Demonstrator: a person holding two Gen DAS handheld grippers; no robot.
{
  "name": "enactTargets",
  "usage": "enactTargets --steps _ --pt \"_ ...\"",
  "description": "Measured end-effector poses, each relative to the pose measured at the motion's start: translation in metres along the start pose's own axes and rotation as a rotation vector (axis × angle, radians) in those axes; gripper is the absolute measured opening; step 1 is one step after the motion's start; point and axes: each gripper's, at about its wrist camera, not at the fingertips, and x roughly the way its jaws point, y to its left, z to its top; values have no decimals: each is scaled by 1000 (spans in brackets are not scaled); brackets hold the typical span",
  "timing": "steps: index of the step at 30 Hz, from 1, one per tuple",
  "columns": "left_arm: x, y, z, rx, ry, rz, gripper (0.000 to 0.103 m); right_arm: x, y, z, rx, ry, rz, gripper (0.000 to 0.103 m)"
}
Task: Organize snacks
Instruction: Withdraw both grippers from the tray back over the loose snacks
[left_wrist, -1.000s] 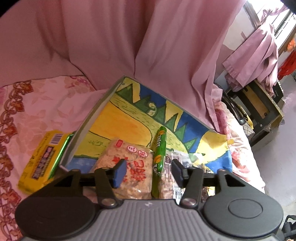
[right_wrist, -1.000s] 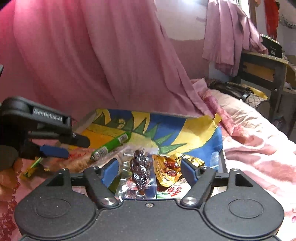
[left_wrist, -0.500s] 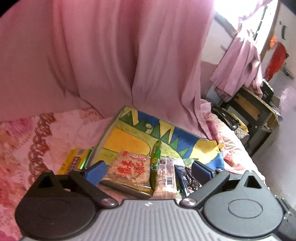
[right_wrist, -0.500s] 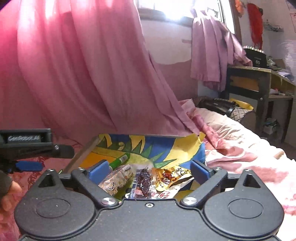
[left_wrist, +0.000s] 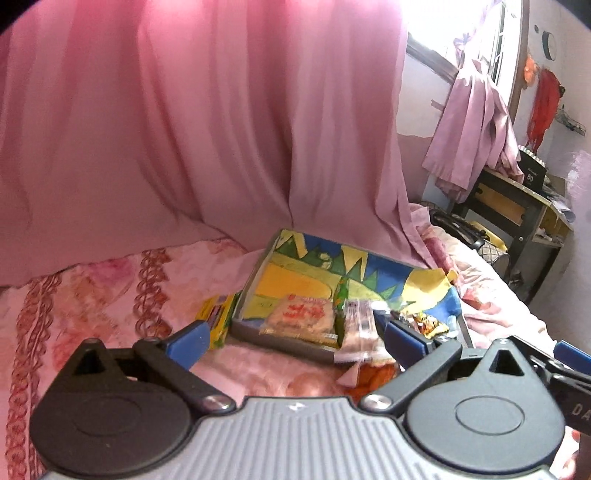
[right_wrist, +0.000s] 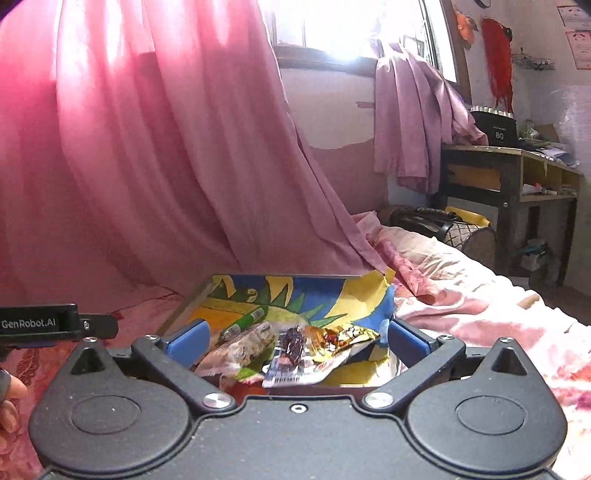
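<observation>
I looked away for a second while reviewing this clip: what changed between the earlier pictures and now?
Both claws pulled back and up from the tray; the snacks now look smaller and farther off. The left claw and right claw have just been opening, jaws now wide with nothing between them. The rice cracker pack, green stick and yellow box beside the tray stayed put.

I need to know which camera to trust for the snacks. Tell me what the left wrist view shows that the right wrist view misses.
Only the left wrist view shows the yellow-and-green snack box lying outside the tray on the pink bedspread. Only the right wrist view shows the dark dried-fruit packet clearly. Both show the colourfully painted tray, the slim green tube and open, empty jaws.
</observation>
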Motion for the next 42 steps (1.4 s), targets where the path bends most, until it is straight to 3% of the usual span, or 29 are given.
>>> enactTargets --steps 21,28,42 --pt "-77 7 -60 96 42 85 103 -74 16 -42 4 95 43 102" --pt "-82 5 -66 127 63 121 103 -77 19 -52 4 140 43 102" --pt "-57 30 -57 27 185 219 103 -64 19 -56 0 190 17 102"
